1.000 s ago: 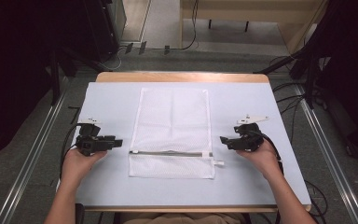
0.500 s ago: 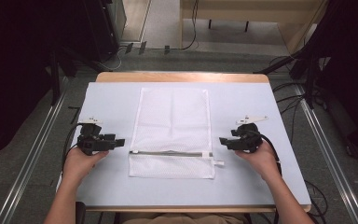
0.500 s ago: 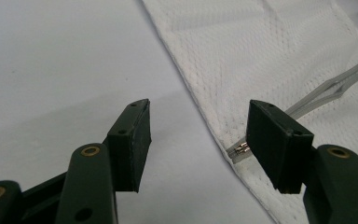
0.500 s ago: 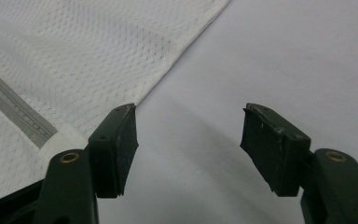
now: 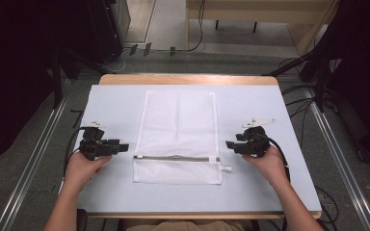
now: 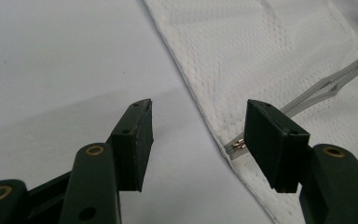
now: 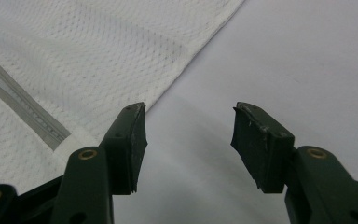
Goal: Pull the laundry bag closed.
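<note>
I see the white mesh bag (image 5: 178,137) lying flat between my claws, its grey zipper (image 5: 176,158) closed across it

Pale blue-grey bench (image 5: 115,103) with wooden edge, grey floor (image 5: 24,144), metal rails (image 5: 33,159), black cables (image 5: 298,103), wooden furniture (image 5: 270,14) behind

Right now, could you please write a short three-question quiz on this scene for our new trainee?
1. True or false: the left hand-held gripper is shut on the mesh bag.
2. What runs across the bag near the person's end? A) zipper B) rope C) ruler
3. Fill in: the bag lies ____ the two hand-held grippers.

Key:
1. False; its jaws stand open, at the bag's edge.
2. A, the zipper.
3. Between; the right hand-held gripper, also open, is at the other side, on the table.
</note>
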Tool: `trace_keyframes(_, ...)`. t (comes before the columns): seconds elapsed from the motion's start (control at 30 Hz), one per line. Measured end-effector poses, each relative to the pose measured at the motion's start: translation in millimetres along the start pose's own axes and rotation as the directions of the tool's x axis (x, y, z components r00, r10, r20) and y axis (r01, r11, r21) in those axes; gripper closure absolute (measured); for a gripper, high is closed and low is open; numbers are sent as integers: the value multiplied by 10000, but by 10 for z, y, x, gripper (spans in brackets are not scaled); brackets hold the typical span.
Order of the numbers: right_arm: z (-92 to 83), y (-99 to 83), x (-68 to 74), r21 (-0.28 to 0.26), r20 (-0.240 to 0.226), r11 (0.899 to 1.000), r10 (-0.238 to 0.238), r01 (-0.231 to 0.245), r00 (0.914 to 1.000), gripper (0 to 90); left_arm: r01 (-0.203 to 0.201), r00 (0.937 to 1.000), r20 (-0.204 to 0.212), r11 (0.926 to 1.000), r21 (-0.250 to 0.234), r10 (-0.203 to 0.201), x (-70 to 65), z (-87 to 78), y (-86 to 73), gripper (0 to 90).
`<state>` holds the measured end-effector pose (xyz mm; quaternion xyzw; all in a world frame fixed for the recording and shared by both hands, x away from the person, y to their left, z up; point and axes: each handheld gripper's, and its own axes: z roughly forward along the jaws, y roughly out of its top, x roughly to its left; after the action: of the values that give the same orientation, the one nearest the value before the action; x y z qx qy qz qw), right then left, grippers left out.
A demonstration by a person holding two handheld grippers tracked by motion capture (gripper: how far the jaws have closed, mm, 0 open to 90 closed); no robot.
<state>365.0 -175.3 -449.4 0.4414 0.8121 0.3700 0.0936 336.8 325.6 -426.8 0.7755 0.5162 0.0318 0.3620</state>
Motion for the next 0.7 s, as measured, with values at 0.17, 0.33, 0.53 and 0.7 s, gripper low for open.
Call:
trace_keyframes(0.17,-5,36,51,-24,-22,10000,0,0,10000,454,-237,9997,1,9997,-29,237,-54,-46,-14,408)
trace_keyframes(0.33,-14,60,111,21,-85,9996,-279,279,9996,468,-336,9993,130,9994,-53,337,-103,-47,0,397)
trace_keyframes(0.53,-32,92,180,14,-157,9989,-465,465,9988,474,-465,9988,125,9989,18,465,-114,-23,11,386)
trace_keyframes(0.7,-38,165,315,35,-273,9973,-725,727,9970,483,-494,9987,153,9988,56,493,-125,-14,-1,384)
